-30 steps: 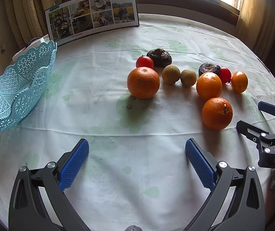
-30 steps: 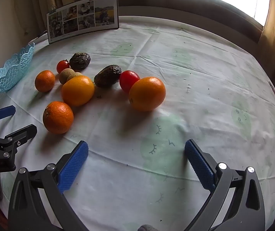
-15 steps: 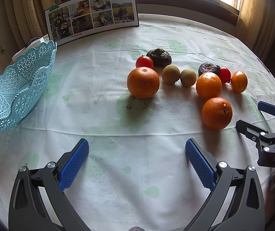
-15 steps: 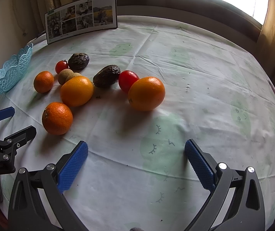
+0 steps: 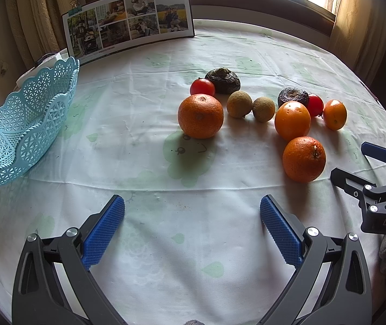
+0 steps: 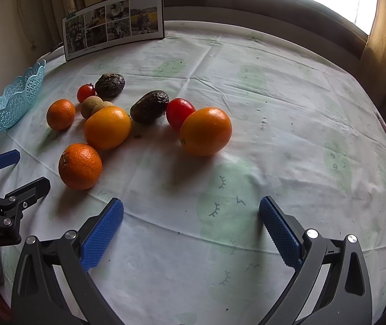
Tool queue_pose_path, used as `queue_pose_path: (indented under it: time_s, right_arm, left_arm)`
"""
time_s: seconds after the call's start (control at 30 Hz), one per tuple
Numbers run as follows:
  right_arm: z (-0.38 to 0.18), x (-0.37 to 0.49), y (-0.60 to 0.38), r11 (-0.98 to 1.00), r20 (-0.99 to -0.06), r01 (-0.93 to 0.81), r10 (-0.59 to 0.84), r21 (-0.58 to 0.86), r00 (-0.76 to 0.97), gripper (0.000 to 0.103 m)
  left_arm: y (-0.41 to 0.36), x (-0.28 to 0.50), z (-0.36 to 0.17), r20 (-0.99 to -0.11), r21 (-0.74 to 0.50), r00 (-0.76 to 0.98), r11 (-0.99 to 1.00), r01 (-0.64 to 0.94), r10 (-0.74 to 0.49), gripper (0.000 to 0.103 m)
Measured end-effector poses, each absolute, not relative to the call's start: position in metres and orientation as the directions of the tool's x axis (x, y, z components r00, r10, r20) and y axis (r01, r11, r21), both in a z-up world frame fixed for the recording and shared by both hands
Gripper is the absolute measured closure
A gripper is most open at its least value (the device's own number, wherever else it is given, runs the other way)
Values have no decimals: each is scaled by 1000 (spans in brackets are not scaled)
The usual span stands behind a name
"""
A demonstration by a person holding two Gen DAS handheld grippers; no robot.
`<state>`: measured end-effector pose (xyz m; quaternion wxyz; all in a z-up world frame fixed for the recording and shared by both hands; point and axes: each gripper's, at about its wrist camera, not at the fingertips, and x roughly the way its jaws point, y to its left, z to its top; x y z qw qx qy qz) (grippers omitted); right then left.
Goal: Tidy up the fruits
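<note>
Loose fruit lies on the round table: several oranges, the largest (image 5: 200, 116) near the middle and another (image 5: 304, 159) closer to me, two brown kiwis (image 5: 239, 104), two red tomatoes (image 5: 202, 87) and two dark wrinkled avocados (image 5: 223, 80). An empty light-blue lattice basket (image 5: 27, 119) stands at the far left. My left gripper (image 5: 192, 227) hangs open over bare cloth, short of the fruit. My right gripper (image 6: 191, 226) is open too, with an orange (image 6: 205, 131) ahead of it and another orange (image 6: 80, 166) to its left. Each gripper shows at the edge of the other's view.
A photo calendar (image 5: 129, 23) stands clipped at the back by the window sill. Curtains hang at the left and right. The table's white cloth (image 6: 287, 108) with green prints spreads bare to the right of the fruit and in front of both grippers.
Both views have shifted only slightly; the right gripper has drifted a little nearer the fruit. Both grippers remain open and no fruit has moved.
</note>
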<state>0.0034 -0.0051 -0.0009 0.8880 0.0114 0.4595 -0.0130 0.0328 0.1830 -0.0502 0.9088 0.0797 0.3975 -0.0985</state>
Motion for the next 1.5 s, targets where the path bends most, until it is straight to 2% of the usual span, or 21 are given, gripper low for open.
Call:
queue_pose_path:
  time_s: [0.77, 0.93, 1.13, 1.3, 1.5]
  right_arm:
    - [4, -1, 0, 1000, -807, 21, 1, 17, 590, 5]
    - [9, -3, -1, 995, -787, 29, 61, 99, 614, 5]
    - [17, -5, 22, 988, -755, -44, 143, 149, 640, 12]
    - [19, -2, 44, 981, -749, -106, 194, 164, 634, 30]
    - [18, 9, 63, 977, -752, -153, 213, 150, 624, 44]
  left_arm:
    - [183, 33, -51, -738, 66, 664, 968, 242, -116, 2]
    - [183, 33, -51, -738, 63, 665, 968, 242, -119, 2]
    - [208, 30, -45, -696, -46, 701, 984, 172, -156, 2]
    - [223, 15, -34, -624, -91, 764, 986, 139, -166, 2]
    - [225, 15, -30, -600, -109, 781, 985, 133, -172, 2]
